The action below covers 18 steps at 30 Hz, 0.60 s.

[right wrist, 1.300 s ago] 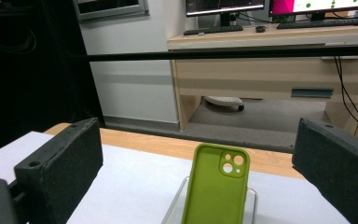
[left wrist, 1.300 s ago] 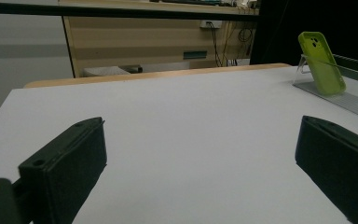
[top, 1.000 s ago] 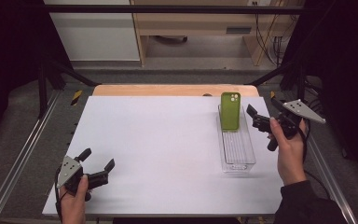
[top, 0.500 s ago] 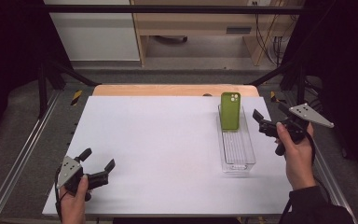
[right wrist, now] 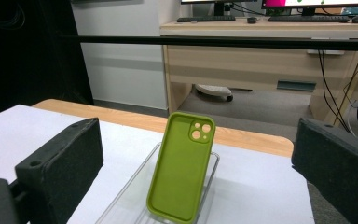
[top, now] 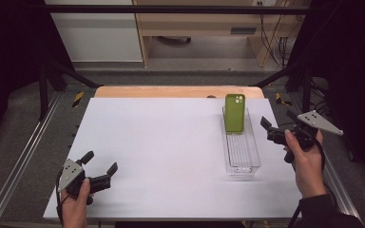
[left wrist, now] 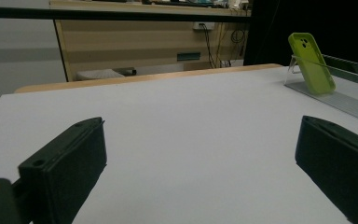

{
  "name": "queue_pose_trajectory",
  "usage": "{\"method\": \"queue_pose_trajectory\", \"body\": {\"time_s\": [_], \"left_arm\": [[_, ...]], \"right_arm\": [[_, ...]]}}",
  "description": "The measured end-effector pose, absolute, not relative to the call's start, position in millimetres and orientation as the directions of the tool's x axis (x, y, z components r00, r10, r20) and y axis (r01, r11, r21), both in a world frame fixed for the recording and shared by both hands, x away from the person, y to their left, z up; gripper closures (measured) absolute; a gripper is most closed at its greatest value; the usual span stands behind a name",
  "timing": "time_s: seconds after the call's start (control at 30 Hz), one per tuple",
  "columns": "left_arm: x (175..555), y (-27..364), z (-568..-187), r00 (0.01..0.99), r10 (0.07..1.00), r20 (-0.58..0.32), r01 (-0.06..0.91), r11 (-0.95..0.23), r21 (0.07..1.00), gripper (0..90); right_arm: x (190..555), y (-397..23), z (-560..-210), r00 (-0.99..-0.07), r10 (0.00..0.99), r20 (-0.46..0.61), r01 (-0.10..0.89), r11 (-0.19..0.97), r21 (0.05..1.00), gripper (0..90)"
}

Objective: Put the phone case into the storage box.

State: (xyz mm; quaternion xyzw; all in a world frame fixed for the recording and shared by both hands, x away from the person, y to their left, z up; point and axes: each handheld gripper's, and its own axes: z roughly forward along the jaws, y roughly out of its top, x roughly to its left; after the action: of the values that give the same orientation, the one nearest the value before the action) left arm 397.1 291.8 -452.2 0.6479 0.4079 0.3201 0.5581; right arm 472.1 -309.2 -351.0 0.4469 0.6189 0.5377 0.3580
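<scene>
One phone case [top: 235, 113], one clear tray [top: 240, 156], two tongs

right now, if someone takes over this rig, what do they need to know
Left gripper: open, holding nothing, low over the near left corner of the white table.
Right gripper: open, holding nothing, at the table's right edge, just right of the clear tray, apart from it.
Green phone case: stands tilted in the far end of the tray, leaning on its end wall, camera cutout up.
Done: the case sits in the tray, free of both grippers.
Left: judging from this, perhaps nothing but pulling the grippers back.
</scene>
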Motion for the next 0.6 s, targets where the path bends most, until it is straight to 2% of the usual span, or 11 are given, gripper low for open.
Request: {"method": "queue_pose_trajectory", "body": {"time_s": [0.6], "left_arm": [[397, 290, -452, 0.478, 0.878, -0.037, 0.174, -0.053, 0.983, 1.4]], "right_arm": [[460, -323, -369, -0.351, 0.935, 0.047, 0.170, 0.014, 0.985, 3.0]]}}
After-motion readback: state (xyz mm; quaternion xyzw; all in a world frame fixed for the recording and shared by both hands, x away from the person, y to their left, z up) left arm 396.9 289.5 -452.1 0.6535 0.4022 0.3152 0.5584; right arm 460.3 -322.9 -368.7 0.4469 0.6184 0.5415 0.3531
